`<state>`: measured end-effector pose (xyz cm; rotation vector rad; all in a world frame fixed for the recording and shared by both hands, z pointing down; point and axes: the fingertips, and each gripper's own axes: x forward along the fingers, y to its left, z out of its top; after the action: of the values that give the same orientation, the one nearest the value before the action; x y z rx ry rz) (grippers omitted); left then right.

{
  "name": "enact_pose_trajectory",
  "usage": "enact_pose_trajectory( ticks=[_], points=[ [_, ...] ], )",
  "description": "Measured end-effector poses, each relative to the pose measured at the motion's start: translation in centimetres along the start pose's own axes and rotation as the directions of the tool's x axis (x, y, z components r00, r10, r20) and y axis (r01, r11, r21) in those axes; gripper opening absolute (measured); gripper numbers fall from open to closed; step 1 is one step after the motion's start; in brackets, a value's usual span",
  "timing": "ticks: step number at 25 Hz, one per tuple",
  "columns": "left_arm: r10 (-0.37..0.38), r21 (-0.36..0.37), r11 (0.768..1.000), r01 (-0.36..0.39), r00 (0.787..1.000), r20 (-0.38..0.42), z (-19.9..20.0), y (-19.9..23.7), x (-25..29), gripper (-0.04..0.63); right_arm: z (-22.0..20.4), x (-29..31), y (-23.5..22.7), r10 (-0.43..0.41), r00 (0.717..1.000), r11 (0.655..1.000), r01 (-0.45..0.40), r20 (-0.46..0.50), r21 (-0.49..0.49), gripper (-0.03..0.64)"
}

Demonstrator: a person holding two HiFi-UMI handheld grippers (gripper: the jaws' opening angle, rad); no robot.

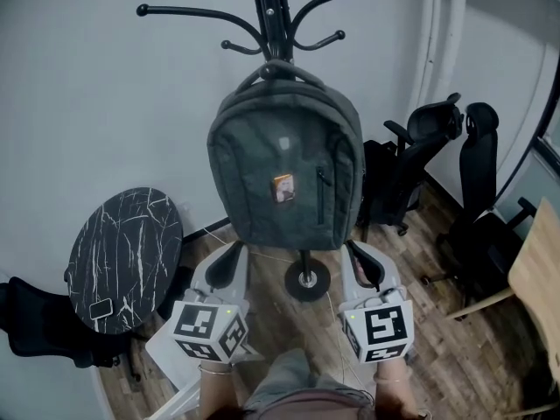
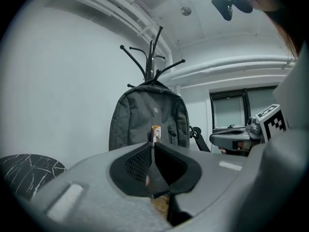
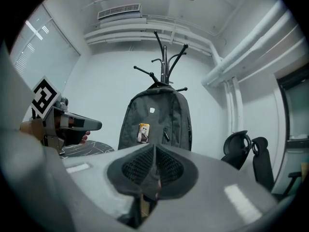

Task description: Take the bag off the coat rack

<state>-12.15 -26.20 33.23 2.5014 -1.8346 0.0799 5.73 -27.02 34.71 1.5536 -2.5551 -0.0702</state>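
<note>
Both grippers are clenched with nothing between their jaws: the left gripper (image 2: 153,146) has its two pads pressed flat together, and so does the right gripper (image 3: 154,150). In the head view they sit low, side by side, tips pointing toward the bottom edge of the bag but apart from it. At far left stands a round black table (image 1: 122,256) with white marble veining. In the middle, the dark grey bag (image 1: 284,164) hangs by its top loop from the black coat rack (image 1: 271,7), flat against the pole, with a small orange picture tag (image 1: 283,187) on its front. The rack's round base (image 1: 307,280) rests on the wooden floor just below the bag, between the two grippers. To the right, near the wall, are two black office chairs (image 1: 420,147), and a pale wooden tabletop (image 1: 538,269) cuts in at the right edge.
</note>
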Motion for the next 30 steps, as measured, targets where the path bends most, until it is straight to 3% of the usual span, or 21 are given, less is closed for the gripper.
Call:
enact_pose_trajectory(
  ticks=[5, 15, 18, 23, 30],
  points=[
    [-0.001, 0.008, 1.000, 0.001, 1.000, 0.004, 0.4, 1.9, 2.2, 0.010, 0.1, 2.7, -1.2, -0.018, 0.998, 1.000, 0.018, 0.060, 0.005, 0.040],
    [0.027, -0.002, 1.000, -0.027, 1.000, 0.013, 0.5, 5.5, 5.7, 0.015, -0.1, 6.3, -4.4, -0.079, 0.996, 0.997, 0.079, 0.034, 0.010, 0.095],
    [0.026, -0.014, 1.000, -0.026, 1.000, -0.001, 0.2, 6.5, 6.6, 0.075, -0.2, 7.1, -5.4, -0.103, 0.994, 0.995, 0.103, 0.027, 0.012, 0.104],
    [0.037, -0.037, 0.999, -0.037, 0.999, -0.019, -0.6, 8.3, 7.6, 0.118, -0.8, 8.2, -6.6, -0.135, 0.991, 0.991, 0.135, 0.012, 0.014, 0.147],
    [0.013, -0.068, 0.998, -0.018, 0.997, -0.074, -2.2, 10.4, 9.3, 0.202, -2.1, 9.7, -7.0, -0.122, 0.992, 0.991, 0.124, -0.031, 0.049, 0.215]
  ],
)
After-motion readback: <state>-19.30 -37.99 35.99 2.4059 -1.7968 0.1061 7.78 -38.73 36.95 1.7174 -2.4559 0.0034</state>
